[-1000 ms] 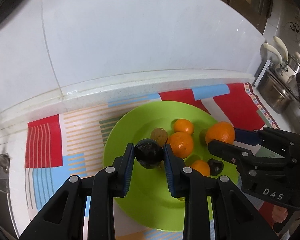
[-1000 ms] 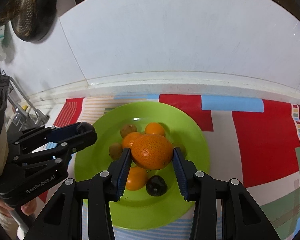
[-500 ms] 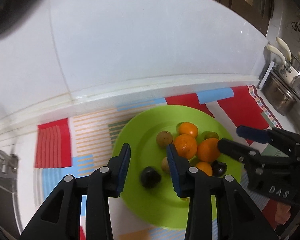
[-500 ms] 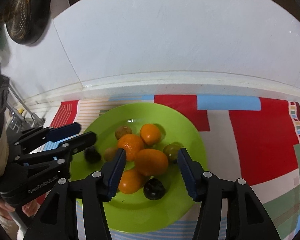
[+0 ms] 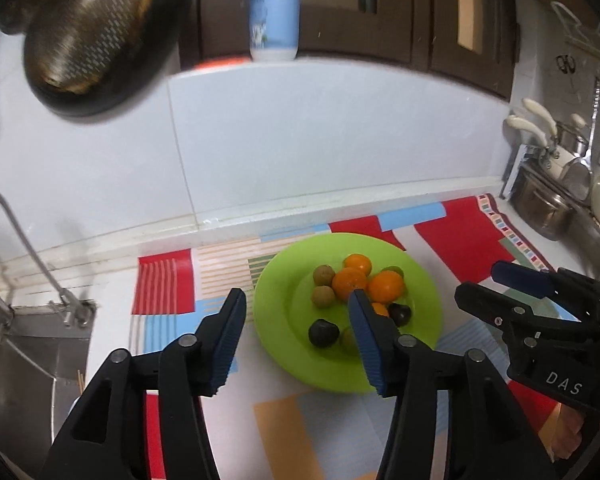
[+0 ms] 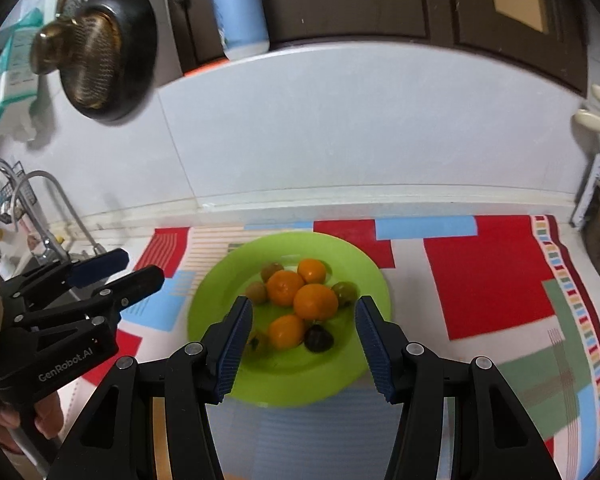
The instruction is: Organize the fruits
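Observation:
A green plate (image 5: 284, 312) (image 6: 220, 292) on the patterned mat holds several oranges (image 5: 386, 286) (image 6: 315, 301), small brownish-green fruits (image 5: 323, 296) (image 6: 256, 292) and dark plums (image 5: 323, 333) (image 6: 318, 339). My left gripper (image 5: 298, 334) is open and empty, raised above the plate's near left side. My right gripper (image 6: 305, 338) is open and empty, raised above the plate's near edge. Each gripper also shows in the other's view, the right gripper (image 5: 540, 312) and the left gripper (image 6: 80, 296).
A colourful mat (image 6: 488, 272) covers the white counter. A sink and tap (image 5: 28, 264) lie to the left. Pots and utensils (image 5: 548, 184) stand at the right. A pan (image 5: 88, 28) and a blue bottle (image 5: 274, 8) sit above the white backsplash.
Both grippers released their fruit, a dark plum and an orange, onto the plate, opened wide, then drew back and up away from it.

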{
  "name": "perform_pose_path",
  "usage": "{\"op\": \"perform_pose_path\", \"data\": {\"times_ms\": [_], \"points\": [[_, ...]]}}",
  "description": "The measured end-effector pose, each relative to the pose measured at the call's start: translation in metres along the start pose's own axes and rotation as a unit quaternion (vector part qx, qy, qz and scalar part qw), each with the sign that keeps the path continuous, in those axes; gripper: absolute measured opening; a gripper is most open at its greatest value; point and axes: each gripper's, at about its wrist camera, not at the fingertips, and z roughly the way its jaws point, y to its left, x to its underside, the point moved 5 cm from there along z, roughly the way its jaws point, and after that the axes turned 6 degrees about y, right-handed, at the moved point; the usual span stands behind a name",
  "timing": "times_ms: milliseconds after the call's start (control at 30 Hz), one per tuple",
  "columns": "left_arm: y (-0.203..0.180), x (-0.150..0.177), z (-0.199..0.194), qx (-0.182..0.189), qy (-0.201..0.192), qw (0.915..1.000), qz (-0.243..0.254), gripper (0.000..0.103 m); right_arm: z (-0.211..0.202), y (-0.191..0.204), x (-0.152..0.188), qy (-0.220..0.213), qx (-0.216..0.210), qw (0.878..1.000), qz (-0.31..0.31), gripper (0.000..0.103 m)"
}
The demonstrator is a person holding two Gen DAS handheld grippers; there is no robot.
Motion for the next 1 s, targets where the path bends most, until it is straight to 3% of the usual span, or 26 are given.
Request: {"op": "perform_pose_path", "data": {"times_ms": [433, 1000], "points": [[-0.007, 0.036, -0.075, 0.014, -0.038, 0.9987, 0.030, 0.060, -0.081, 0.019, 0.047, -0.044, 0.037, 0.998, 0.035, 0.054], [-0.036, 0.096, -0.160, -0.014, -0.062, 0.9979, -0.010, 0.069, -0.158, 0.025, 0.099, -0.059, 0.011, 0.998, 0.006, 0.054]]}}
